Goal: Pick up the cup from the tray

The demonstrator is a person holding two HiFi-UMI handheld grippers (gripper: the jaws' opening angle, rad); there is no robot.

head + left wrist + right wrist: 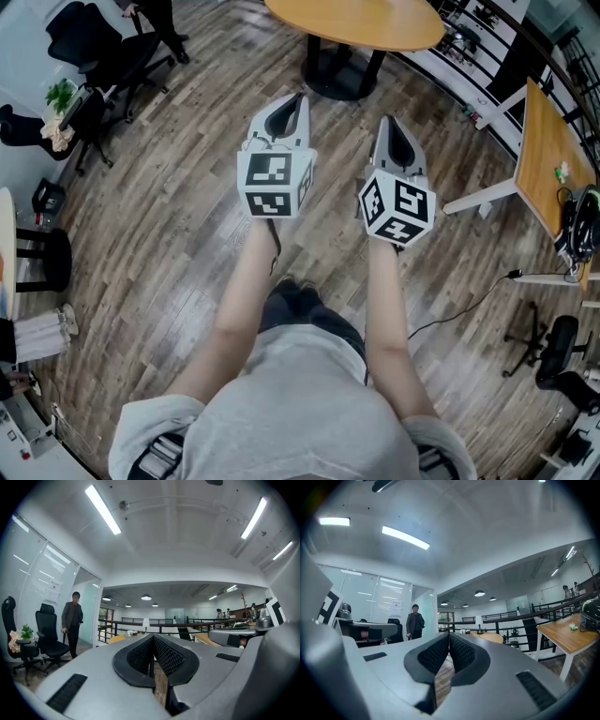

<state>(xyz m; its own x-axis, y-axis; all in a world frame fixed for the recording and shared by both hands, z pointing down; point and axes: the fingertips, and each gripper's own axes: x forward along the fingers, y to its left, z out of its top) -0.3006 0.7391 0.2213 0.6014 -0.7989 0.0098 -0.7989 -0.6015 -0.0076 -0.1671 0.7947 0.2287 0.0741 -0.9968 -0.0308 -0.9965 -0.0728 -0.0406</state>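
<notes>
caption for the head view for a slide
Left gripper and right gripper held side by side, shut and empty, above a wood floor, round table ahead.

wooden floor [169,253] lies clear beneath the left gripper [298,97] and right gripper [389,120]. a round table [356,21] stands ahead, office chairs [98,47] leftward.

We wore a light grey short-sleeved T-shirt [300,412] and dark trousers [302,305]. Our left gripper [299,97] and right gripper [387,121] had smooth grey shells tapering to a point, with black diamond-textured pads [168,656] set in a black rim. Each carried a white cube printed with black square markers: the left cube [275,183] and the right cube [397,208].
</notes>
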